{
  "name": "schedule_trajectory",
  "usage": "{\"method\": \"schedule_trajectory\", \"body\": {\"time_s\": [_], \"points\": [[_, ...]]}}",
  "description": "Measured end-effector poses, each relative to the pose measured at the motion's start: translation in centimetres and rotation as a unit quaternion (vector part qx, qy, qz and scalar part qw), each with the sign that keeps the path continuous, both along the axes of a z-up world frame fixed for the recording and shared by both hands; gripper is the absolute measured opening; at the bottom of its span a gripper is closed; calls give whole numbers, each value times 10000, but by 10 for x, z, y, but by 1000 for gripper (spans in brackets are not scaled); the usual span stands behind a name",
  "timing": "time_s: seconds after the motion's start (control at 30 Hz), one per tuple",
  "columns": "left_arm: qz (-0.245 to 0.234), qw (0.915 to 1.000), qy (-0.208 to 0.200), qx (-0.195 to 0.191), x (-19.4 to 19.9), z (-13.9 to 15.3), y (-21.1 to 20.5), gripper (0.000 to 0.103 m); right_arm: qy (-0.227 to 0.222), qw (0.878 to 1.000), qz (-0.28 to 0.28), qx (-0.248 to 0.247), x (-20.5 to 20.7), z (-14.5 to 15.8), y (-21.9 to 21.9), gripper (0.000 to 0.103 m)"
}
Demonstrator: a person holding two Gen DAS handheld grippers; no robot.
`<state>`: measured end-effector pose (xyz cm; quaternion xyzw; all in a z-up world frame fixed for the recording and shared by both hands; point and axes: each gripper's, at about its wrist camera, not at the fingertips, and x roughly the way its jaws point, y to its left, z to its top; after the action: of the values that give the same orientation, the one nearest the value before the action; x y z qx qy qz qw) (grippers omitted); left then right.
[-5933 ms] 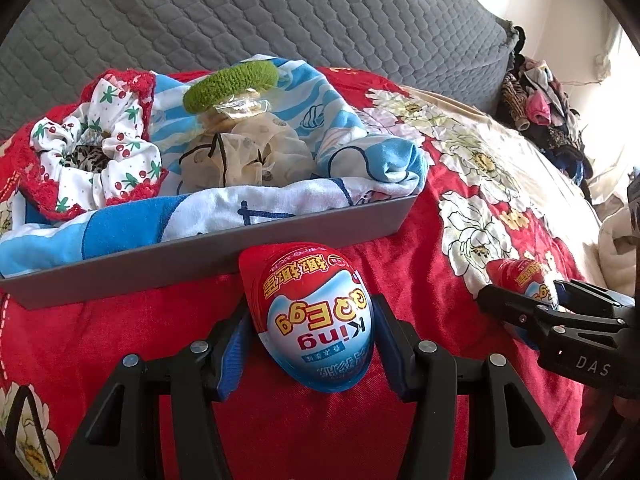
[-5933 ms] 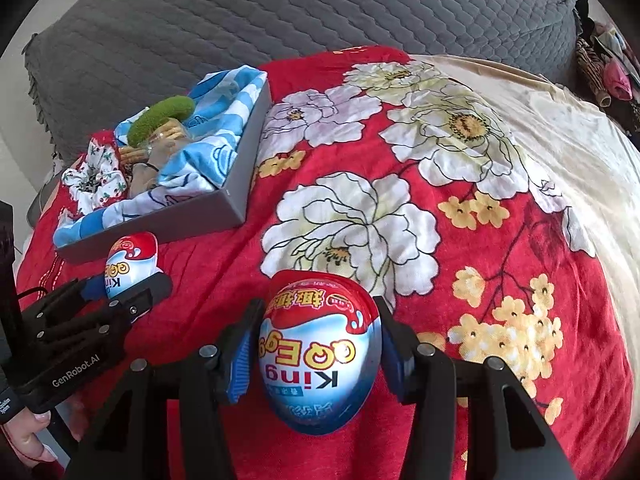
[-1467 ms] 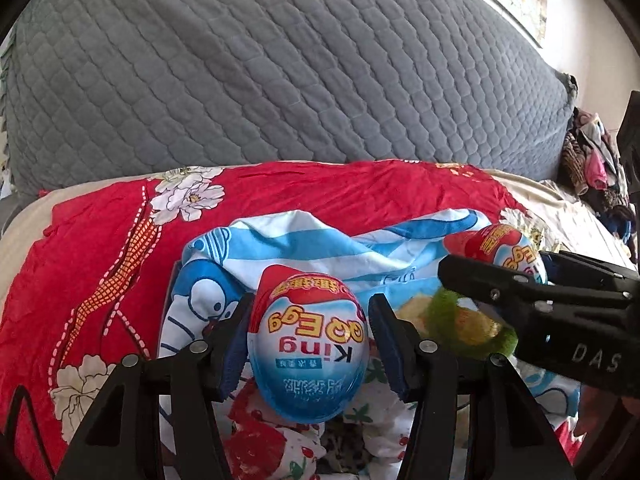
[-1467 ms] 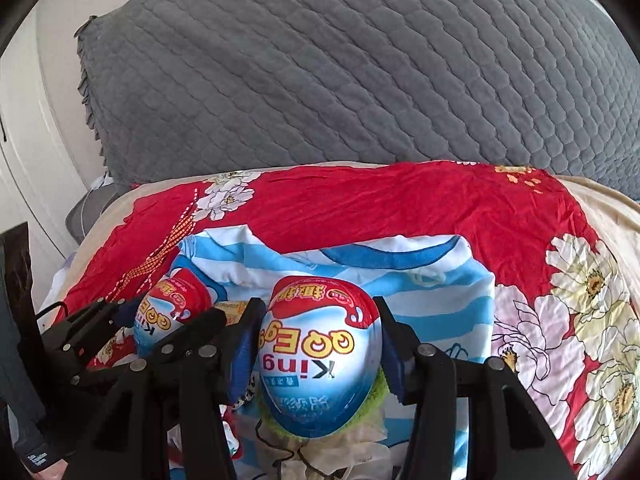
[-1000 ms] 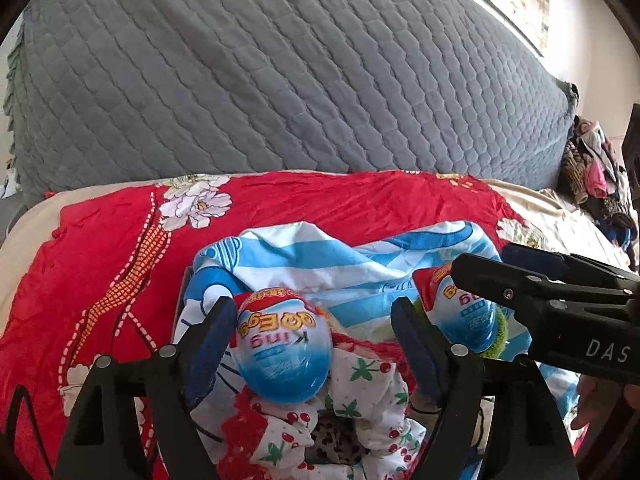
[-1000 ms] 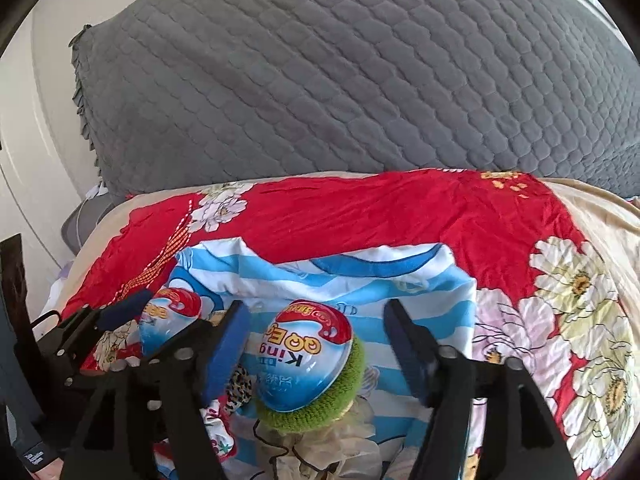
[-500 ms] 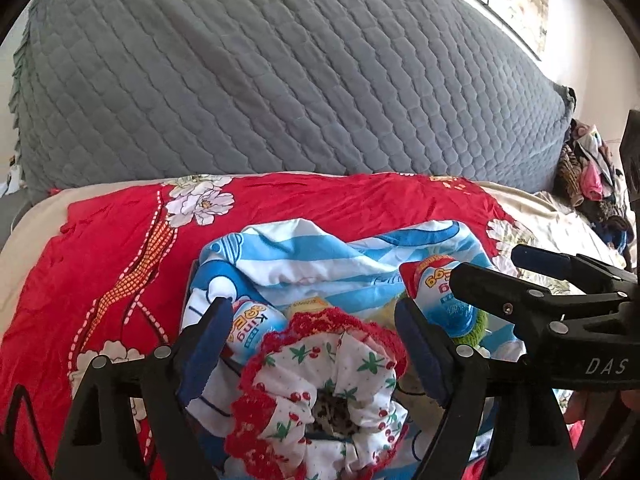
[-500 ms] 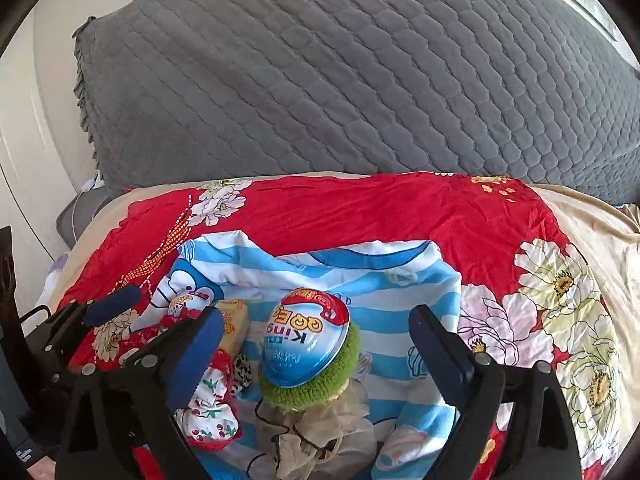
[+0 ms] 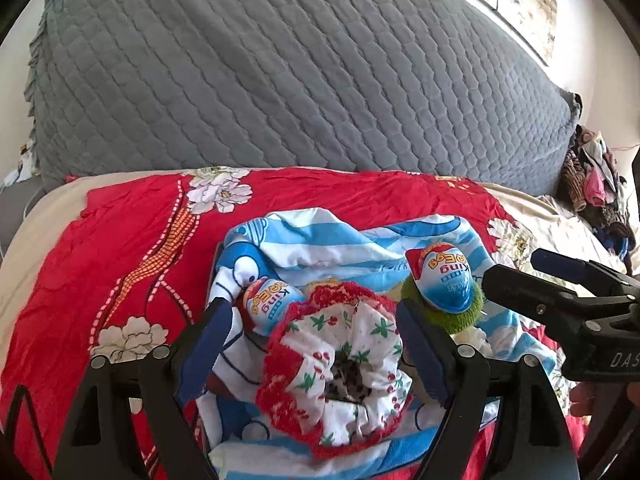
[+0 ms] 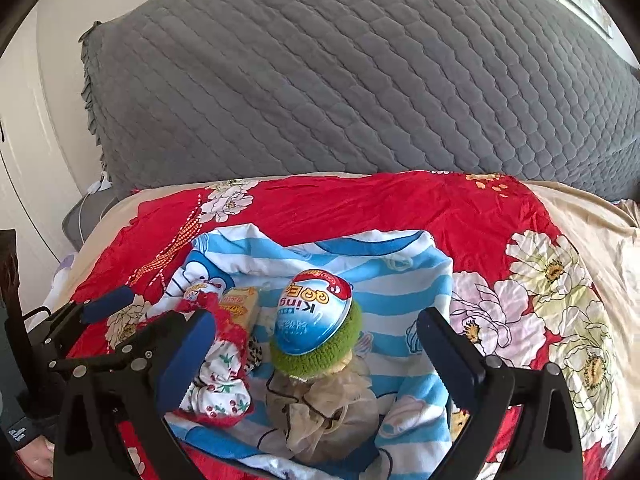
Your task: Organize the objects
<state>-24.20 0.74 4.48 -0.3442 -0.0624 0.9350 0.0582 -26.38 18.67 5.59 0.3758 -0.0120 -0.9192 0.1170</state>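
Two red, white and blue King Egg toy eggs lie in a box lined with blue-striped cloth. One egg rests at the left beside a cherry-print scrunchie. The other egg sits on a green scrunchie, and also shows in the left wrist view. My left gripper is open and empty above the cherry scrunchie. My right gripper is open and empty around the second egg without touching it.
A beige mesh bag and a yellow packet also lie in the box. The box sits on a red floral bedspread. A grey quilted headboard rises behind. Clothes are piled at far right.
Both grippers carried the eggs over the box, opened and let them go. They have since pulled back, wide open, with the eggs left in the box.
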Motion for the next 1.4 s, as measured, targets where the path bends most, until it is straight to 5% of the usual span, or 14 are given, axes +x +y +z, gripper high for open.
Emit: {"method": "schedule_trajectory", "body": {"time_s": [0.23, 0.33, 1.4], "points": [[13, 10000, -67, 37, 19, 5, -4, 86, 43, 9999, 28, -102, 20, 9, 2, 102], [2, 9999, -101, -7, 31, 7, -5, 103, 47, 9998, 38, -193, 34, 11, 3, 102], [30, 9993, -350, -81, 156, 2, -14, 103, -202, 9995, 125, -229, 161, -10, 1, 102]]}}
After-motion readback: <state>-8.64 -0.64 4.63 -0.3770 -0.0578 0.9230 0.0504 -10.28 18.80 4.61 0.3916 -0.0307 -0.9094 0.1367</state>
